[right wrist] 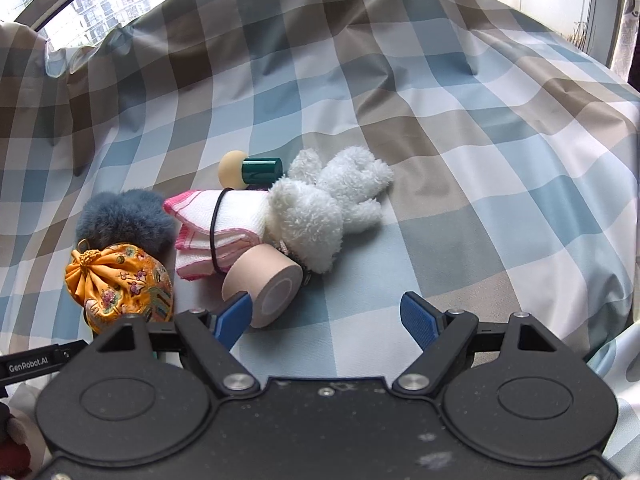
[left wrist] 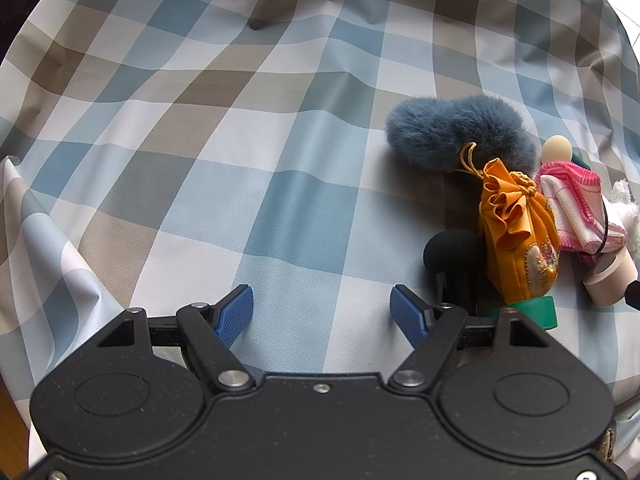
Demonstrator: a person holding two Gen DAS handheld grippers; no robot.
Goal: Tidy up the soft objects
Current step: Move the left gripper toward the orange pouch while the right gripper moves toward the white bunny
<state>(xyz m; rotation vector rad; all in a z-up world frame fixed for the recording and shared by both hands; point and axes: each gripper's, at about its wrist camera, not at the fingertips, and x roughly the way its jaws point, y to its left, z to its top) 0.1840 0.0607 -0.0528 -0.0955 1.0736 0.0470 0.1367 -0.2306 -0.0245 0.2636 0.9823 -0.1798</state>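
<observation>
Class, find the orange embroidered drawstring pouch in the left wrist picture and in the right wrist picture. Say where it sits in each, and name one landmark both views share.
Left wrist view: the orange pouch stands at the right, above the right fingertip.
Right wrist view: the orange pouch lies at the lower left, beside the left fingertip.
Shared landmark: the blue-grey fluffy piece just behind the pouch.

Both tongs, left tongs (left wrist: pixel 322 312) and right tongs (right wrist: pixel 326 322), are matte black with silver screws. Their fingers (left wrist: pixel 236 314) carry ribbed blue pads. White "GenRobot.AI" lettering marks one.
</observation>
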